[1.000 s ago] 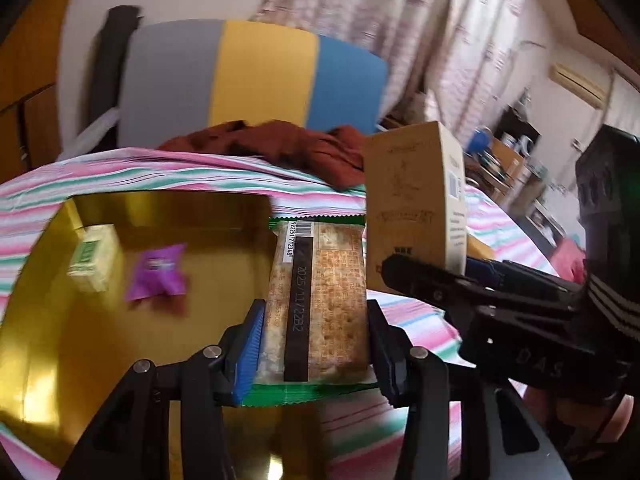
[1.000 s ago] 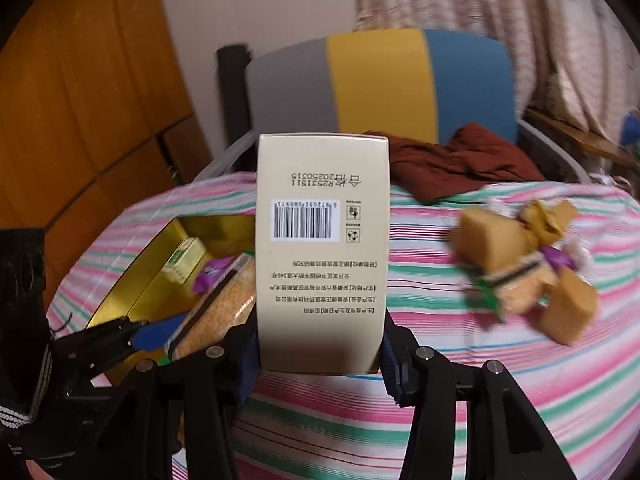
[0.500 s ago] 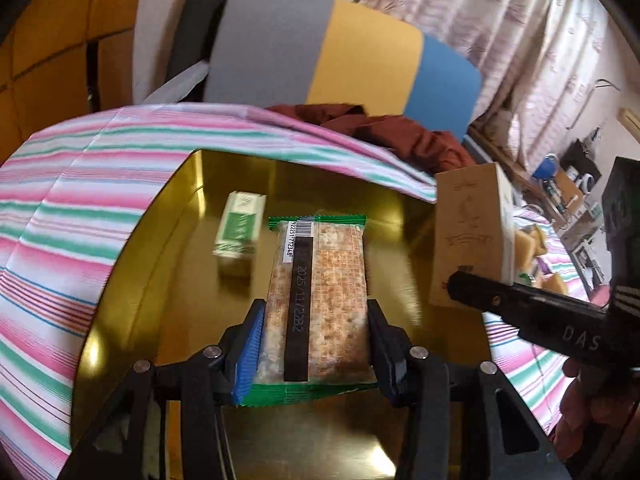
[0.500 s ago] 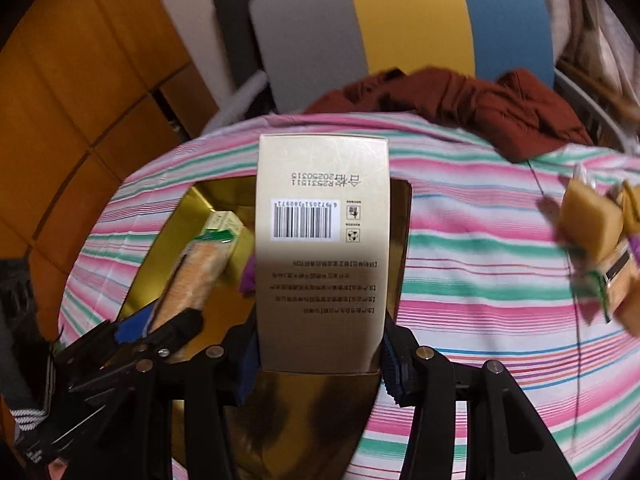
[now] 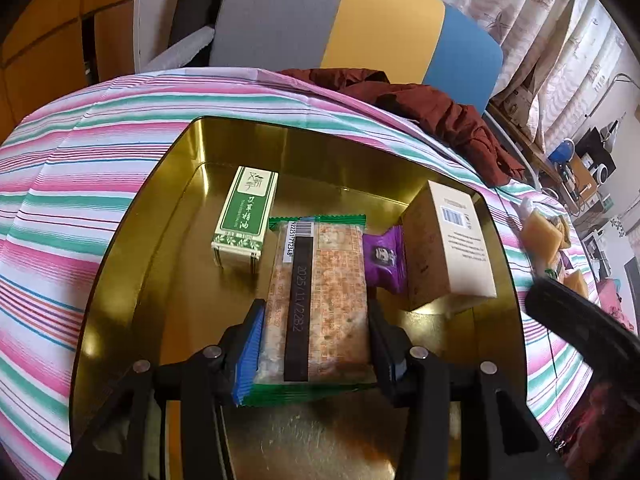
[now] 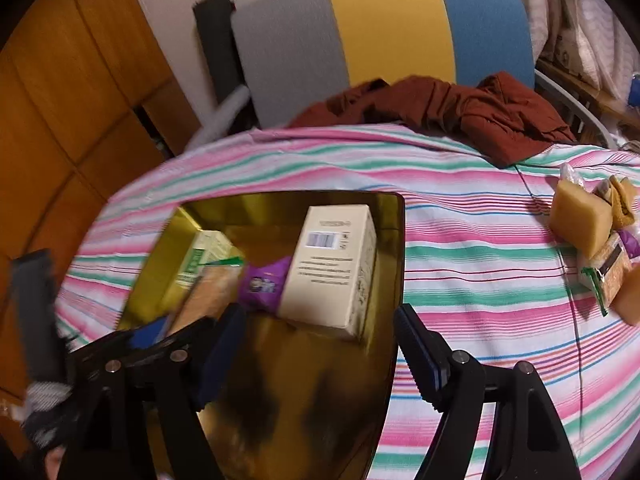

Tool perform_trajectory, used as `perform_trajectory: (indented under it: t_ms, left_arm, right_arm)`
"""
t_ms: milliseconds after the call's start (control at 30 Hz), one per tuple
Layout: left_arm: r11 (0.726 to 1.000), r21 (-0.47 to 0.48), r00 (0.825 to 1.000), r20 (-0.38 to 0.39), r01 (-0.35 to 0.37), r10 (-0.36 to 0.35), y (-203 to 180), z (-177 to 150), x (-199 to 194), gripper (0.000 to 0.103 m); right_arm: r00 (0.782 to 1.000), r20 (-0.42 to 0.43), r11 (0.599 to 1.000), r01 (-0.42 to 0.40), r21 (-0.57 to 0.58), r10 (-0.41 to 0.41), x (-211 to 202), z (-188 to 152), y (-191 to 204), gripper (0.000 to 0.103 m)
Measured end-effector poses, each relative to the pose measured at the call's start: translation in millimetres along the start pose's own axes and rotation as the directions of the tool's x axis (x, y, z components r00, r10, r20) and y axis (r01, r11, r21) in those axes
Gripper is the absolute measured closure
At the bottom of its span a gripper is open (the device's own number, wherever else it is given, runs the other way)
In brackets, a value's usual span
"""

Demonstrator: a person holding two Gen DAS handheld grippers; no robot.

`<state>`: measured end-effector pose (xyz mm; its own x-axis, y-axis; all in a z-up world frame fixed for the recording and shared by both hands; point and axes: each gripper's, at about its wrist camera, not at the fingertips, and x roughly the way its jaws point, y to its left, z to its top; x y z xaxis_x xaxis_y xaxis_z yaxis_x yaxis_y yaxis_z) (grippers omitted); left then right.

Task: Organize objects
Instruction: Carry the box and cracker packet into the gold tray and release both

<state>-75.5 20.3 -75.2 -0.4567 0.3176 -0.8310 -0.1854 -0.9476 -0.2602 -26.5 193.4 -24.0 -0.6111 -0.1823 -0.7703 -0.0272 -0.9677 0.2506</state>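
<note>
While right gripper (image 6: 320, 344) gapes, beige box (image 6: 332, 268) lies just ahead.

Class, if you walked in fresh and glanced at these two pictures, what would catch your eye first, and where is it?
The shiny gold tray on the striped tablecloth stands out first. The left gripper holds a cracker packet over it, and a beige box lies in the tray's right side, beyond the open right gripper, whose jaws have just been opening. More snacks sit further right.
</note>
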Motion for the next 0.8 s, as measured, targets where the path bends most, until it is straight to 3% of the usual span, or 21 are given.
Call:
perform_trajectory:
  t_ms: [133, 367, 600, 800]
  left_arm:
    - [0.999, -0.004, 0.999, -0.008, -0.035, 0.035, -1, 17, 10, 0.055]
    - [0.997, -0.081, 1.000, 0.009, -0.022, 0.023, 0, 42, 14, 0.050]
    - [0.982, -0.188, 0.991, 0.136, 0.008, 0.018, 6, 28, -26, 0.050]
    - [0.983, -0.177, 0.985, 0.171, 0.038, -0.007, -14, 5, -37, 0.050]
  right_arm:
    - [0.999, 0.038, 1.000, -0.012, 0.003, 0.012, -19, -7, -10, 0.022]
    - [0.998, 0.069, 1.000, 0.014, 0.020, -0.016, -37, -18, -37, 0.022]
    - [0.994, 0.102, 0.996, 0.033, 0.089, -0.042, -56, -31, -76, 0.022]
    - [0.994, 0.092, 0.991, 0.054, 0.123, -0.066, -57, -43, -99, 0.022]
